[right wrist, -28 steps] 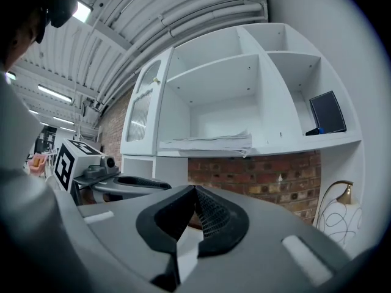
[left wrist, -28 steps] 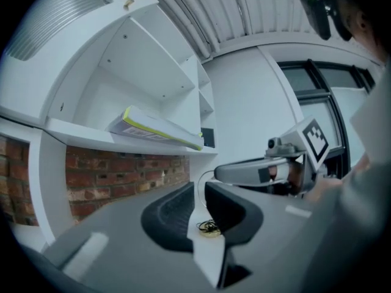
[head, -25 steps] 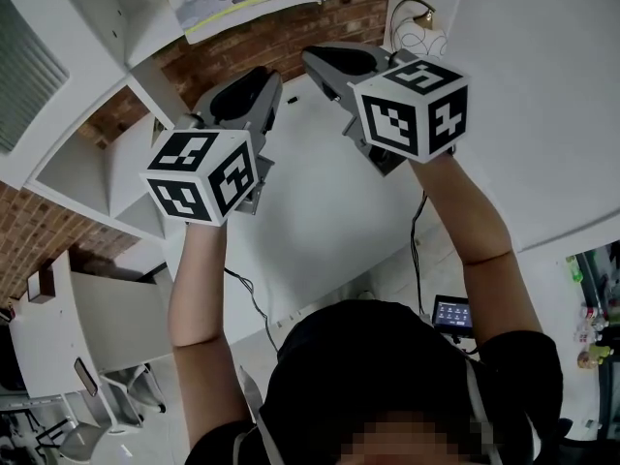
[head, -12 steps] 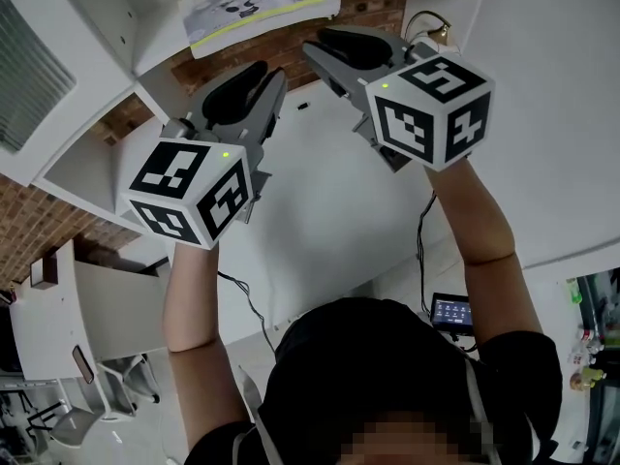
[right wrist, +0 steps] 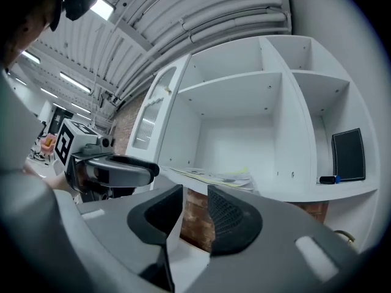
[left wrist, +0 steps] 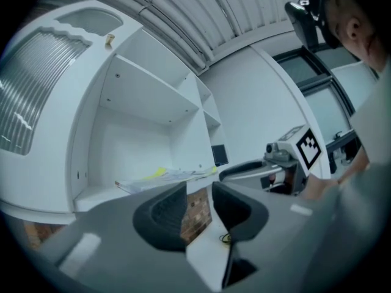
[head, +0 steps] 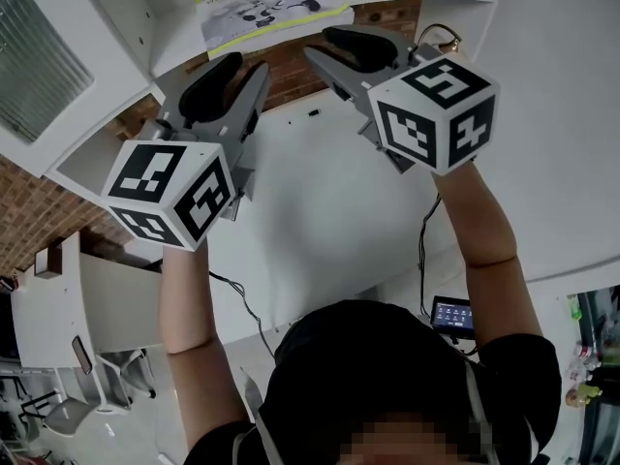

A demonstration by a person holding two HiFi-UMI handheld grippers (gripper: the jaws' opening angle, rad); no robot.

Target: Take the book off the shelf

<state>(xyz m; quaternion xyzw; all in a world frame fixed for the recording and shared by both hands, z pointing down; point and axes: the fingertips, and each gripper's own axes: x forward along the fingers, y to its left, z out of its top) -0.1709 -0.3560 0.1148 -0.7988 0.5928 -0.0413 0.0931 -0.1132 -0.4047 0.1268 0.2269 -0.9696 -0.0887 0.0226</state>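
Plainly, the left hand-held gripper (left wrist: 198, 191) has its jaws partly spread with nothing between them but air and a far glimpse of brick wall (left wrist: 194, 207); the jaws have just been opening. The right hand-held gripper (right wrist: 194, 194) is likewise partly spread and empty, its jaws also just opened. In the head view the left hand-held gripper (head: 247, 66) and the right one (head: 325, 46) sit side by side, near each other, both aimed at the white shelf (head: 179, 51) from just under its lip. The book (head: 271, 3) lies flat on that shelf board, thin and magazine-like with a yellow-green edge, its near edge at or slightly over the lip; both grippers are apart from it. A dark tablet (right wrist: 348, 154) stands in the next compartment to the right.

The step in hand looks like the approach, with the grasp not yet made. The risks, as I judge them:

- A jaw could strike the shelf lip on the way up.
- A jaw could nudge the flat book farther in instead of getting under its edge.
- A pinch on only a few sheets could let the rest sag, fan open and slip out.
- The two grippers, so close together, could knock one another.
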